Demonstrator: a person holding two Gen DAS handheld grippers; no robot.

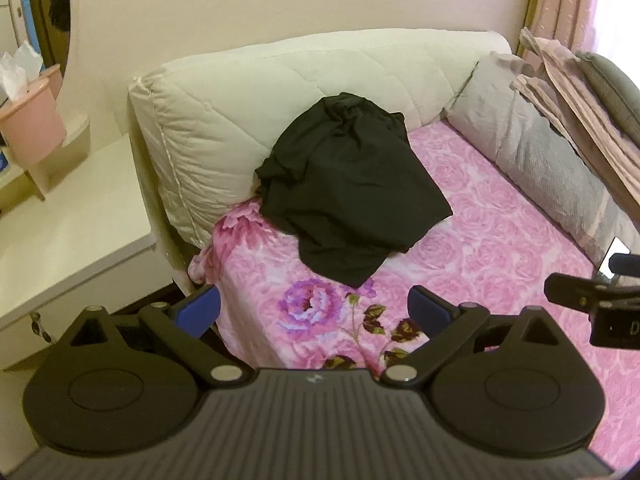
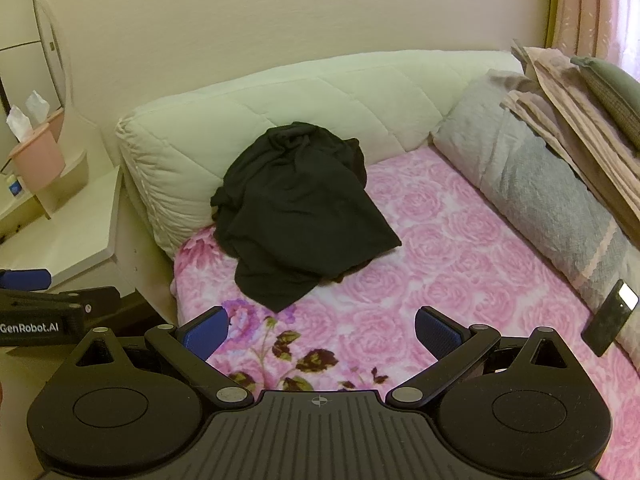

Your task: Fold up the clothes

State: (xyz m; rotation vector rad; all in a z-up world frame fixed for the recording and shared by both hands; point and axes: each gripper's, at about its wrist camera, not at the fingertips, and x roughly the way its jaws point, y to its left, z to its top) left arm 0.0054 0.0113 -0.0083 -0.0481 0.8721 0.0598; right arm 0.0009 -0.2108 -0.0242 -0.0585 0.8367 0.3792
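Only readable text we can spot is "GenRobot.AI" in white on the side of the left tongs point(image 2: 24, 278), which poke into the right wrist view from the left edge. There's a single letter, maybe a "D", on the right tongs' body in the left wrist view, too cut off to be sure.

Both tongs hang side by side above the near end of the bed point(image 1: 500, 248), pointing toward the headboard and angled down a bit at the mattress. No hands or sleeves visible in either view.

Left tongs point(image 1: 314, 308): blue pads spread wide, nothing between them, just the pink rose bedspread point(image 2: 460, 240) below. Right tongs point(image 2: 322, 330): same deal, spread wide and holding nothing. Neither touches any fabric.

The black garment point(image 1: 344, 188) is the thing to fold. It sits in a crumpled heap at the head of the bed, its top bunched up against the cream quilted headboard cushion point(image 1: 248, 92), with a loose corner trailing down toward us. It's well ahead of both tongs, a little left of centre in the right wrist view.

Around it: a grey pillow point(image 2: 532, 196) along the right edge of the bed with folded pinkish blankets point(image 2: 568, 104) stacked on it, a dark phone point(image 2: 610, 316) lying near the right side, and a white bench point(image 1: 60, 240) to the left carrying a pink tissue box point(image 1: 30, 124).
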